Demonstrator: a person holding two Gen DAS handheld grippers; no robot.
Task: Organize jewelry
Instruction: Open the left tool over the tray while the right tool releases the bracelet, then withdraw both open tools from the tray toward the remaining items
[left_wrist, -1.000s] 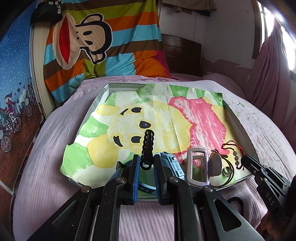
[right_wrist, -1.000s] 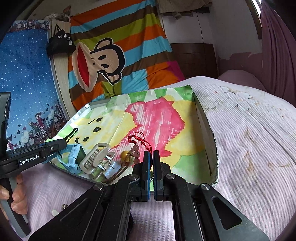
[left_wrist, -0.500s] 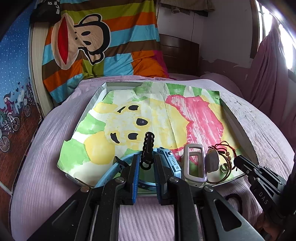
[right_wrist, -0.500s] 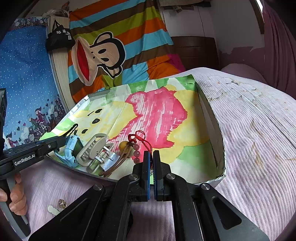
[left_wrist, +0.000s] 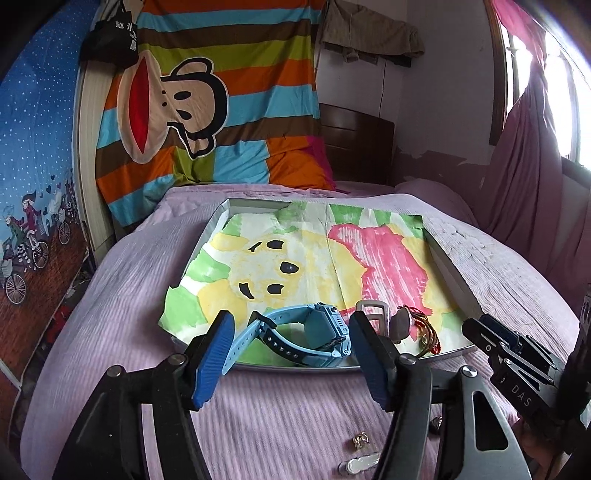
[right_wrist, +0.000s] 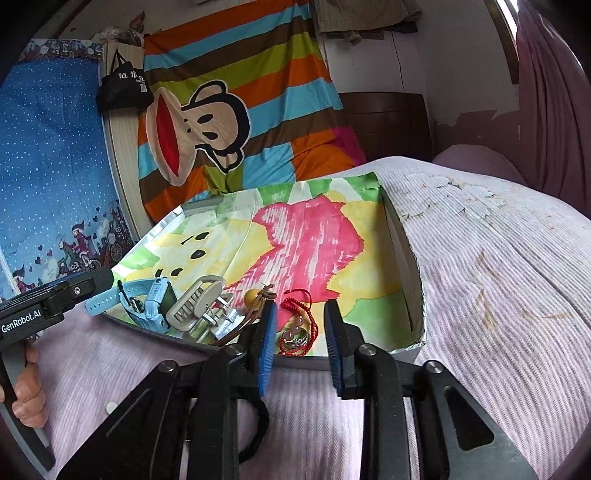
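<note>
A shallow tray (left_wrist: 258, 202) lined with a painted paper lies on the bed. At its near edge sit a blue watch (left_wrist: 314, 334) with a black clip on its strap, a beige hair clip (left_wrist: 373, 314) and a red cord bracelet with beads (right_wrist: 297, 328). My left gripper (left_wrist: 291, 354) is open and empty, just in front of the watch. My right gripper (right_wrist: 300, 341) is open and empty, its fingers either side of the red bracelet (left_wrist: 424, 328). A small earring (left_wrist: 360, 439) and a white clip (left_wrist: 360, 463) lie on the bedspread.
The pink ribbed bedspread (right_wrist: 498, 295) surrounds the tray. A black hair tie (right_wrist: 255, 428) lies under my right gripper. A striped monkey blanket (left_wrist: 207, 110) hangs behind, with a headboard (left_wrist: 354, 147) and a curtain (left_wrist: 528, 155) on the right.
Both grippers have opened and drawn back from the tray. The black clip that my left gripper held now lies at the watch strap in the tray.
</note>
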